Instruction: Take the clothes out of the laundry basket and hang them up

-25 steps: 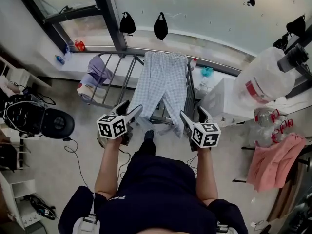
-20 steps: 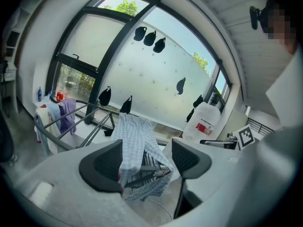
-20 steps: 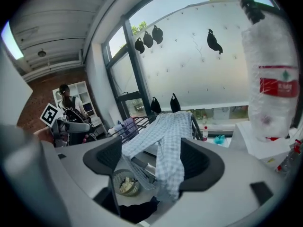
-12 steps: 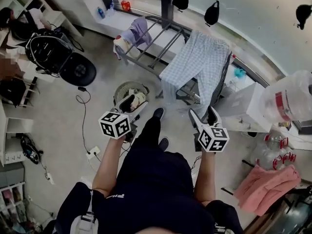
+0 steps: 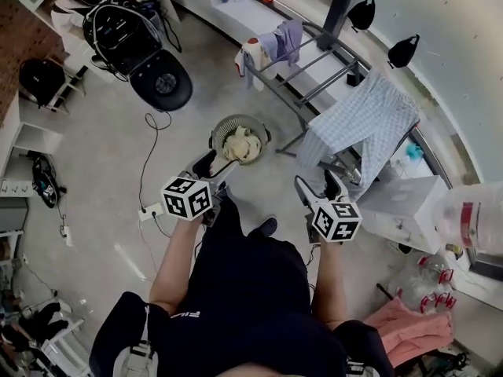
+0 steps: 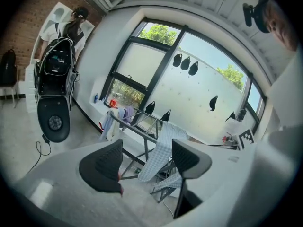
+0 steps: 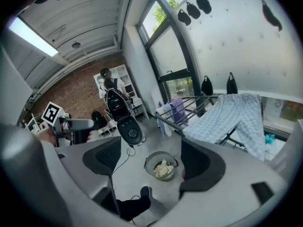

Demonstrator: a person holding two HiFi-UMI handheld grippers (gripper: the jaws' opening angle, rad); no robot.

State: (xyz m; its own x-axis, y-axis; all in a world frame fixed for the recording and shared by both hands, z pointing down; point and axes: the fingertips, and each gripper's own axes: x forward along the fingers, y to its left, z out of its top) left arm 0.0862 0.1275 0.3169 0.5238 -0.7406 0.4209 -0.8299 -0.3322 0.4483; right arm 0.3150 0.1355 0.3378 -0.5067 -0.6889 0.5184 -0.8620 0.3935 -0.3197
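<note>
A round laundry basket (image 5: 240, 138) stands on the floor with pale clothes (image 5: 243, 144) bunched in it; it also shows between the right jaws (image 7: 161, 166). Blue checked trousers (image 5: 361, 132) hang over the metal drying rack (image 5: 314, 73), seen too in the left gripper view (image 6: 160, 152) and right gripper view (image 7: 229, 118). A purple and white garment (image 5: 271, 45) hangs at the rack's far end. My left gripper (image 5: 212, 166) is open and empty, just short of the basket. My right gripper (image 5: 320, 185) is open and empty, near the trousers' lower end.
A black rolling device (image 5: 137, 45) with a round base sits on the floor to the left, its cable (image 5: 145, 171) trailing to a socket strip (image 5: 147, 213). A white box (image 5: 401, 206), water bottles (image 5: 428, 277) and a pink cloth (image 5: 409, 332) are at the right. A person stands by shelves (image 7: 110, 86).
The view has swung left and away from the rack. The basket has come into sight ahead of the left gripper. Both grippers stay open and empty.
</note>
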